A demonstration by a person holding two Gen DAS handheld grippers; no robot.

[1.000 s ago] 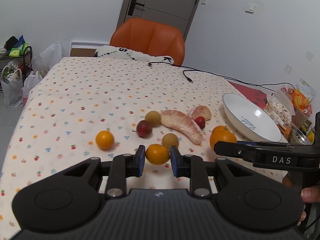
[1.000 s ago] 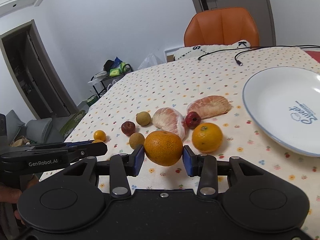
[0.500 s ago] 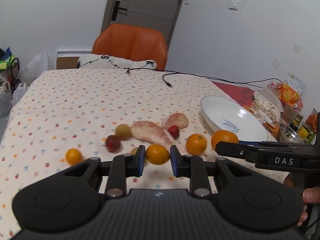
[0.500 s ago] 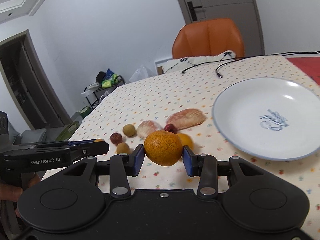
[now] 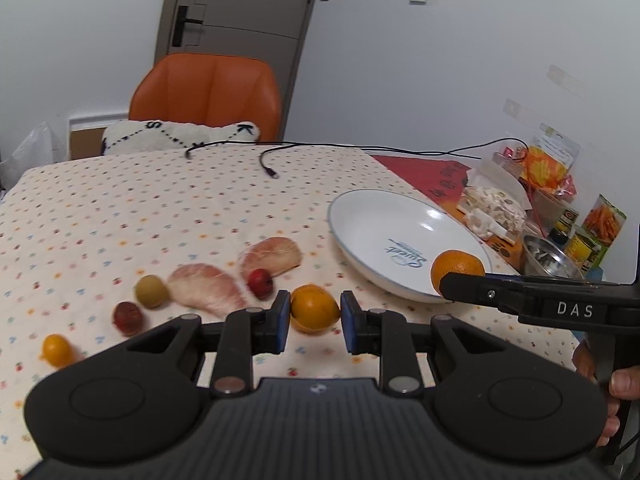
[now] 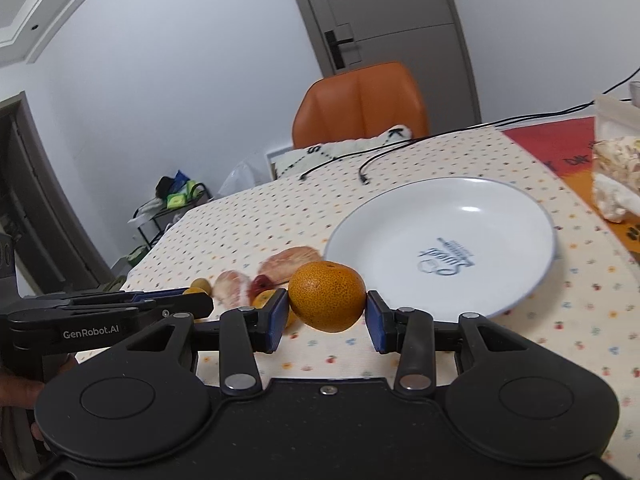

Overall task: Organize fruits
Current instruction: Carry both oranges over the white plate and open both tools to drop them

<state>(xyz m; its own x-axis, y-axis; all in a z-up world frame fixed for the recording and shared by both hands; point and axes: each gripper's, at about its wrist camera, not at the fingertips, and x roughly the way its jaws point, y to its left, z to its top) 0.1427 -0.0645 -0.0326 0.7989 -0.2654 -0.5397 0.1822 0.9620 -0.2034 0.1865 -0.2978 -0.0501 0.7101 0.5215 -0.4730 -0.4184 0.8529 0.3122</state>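
My left gripper (image 5: 314, 314) is shut on a small orange (image 5: 314, 308), held just above the flowered tablecloth, left of the white plate (image 5: 384, 224). My right gripper (image 6: 327, 310) is shut on a bigger orange (image 6: 327, 296) at the near-left rim of the plate (image 6: 460, 208); the left wrist view shows that orange (image 5: 458, 267) over the plate's near edge. On the cloth lie two peeled pomelo pieces (image 5: 204, 288) (image 5: 272, 254), a red fruit (image 5: 260, 280), an olive round fruit (image 5: 151, 291), a dark red fruit (image 5: 128, 317) and a small orange (image 5: 56, 348).
A black cable (image 5: 268, 166) trails over the far side of the table. An orange chair (image 5: 208, 92) with a white cushion (image 5: 180, 136) stands behind it. Snack bags, cans and a metal bowl (image 5: 548, 260) crowd the right edge. A hand (image 5: 624, 382) holds the right gripper's handle.
Both grippers have carried their oranges to the right, toward the plate. The plate is now closer and the loose fruits have slid to the left in both views.
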